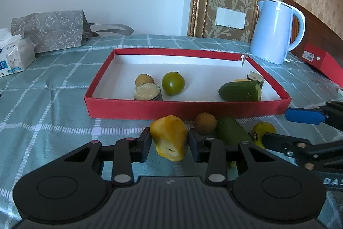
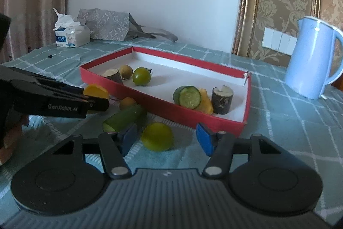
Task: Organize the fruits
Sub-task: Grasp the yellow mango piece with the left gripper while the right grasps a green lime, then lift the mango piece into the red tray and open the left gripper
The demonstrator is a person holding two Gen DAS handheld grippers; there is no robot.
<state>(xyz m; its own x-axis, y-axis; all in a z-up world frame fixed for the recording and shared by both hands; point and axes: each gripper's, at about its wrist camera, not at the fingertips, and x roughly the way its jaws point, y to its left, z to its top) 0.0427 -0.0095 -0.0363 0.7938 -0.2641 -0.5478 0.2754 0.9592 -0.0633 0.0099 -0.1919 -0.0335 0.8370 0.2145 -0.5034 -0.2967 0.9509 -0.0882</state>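
Checked tablecloth [image 1: 53, 100] carries red tray [image 1: 182, 109], kettle [image 1: 276, 31], tissues [image 1: 15, 55].

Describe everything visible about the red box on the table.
The red box is a shallow, open rectangular tray, seemingly cardboard, red outside and white inside. Its far right corner is torn. It lies flat on the checked tablecloth and holds several fruit and vegetable pieces. Neither gripper touches it.

Red tray [image 1: 184, 109] holds tomato [image 1: 173, 83], longan [image 1: 144, 79], cucumber half [image 1: 241, 91], two eggplant stubs. Outside, along its near wall: yellow pepper piece [image 1: 169, 141], longan [image 1: 205, 123], cucumber [image 1: 231, 130], yellow-green tomato [image 2: 157, 136].
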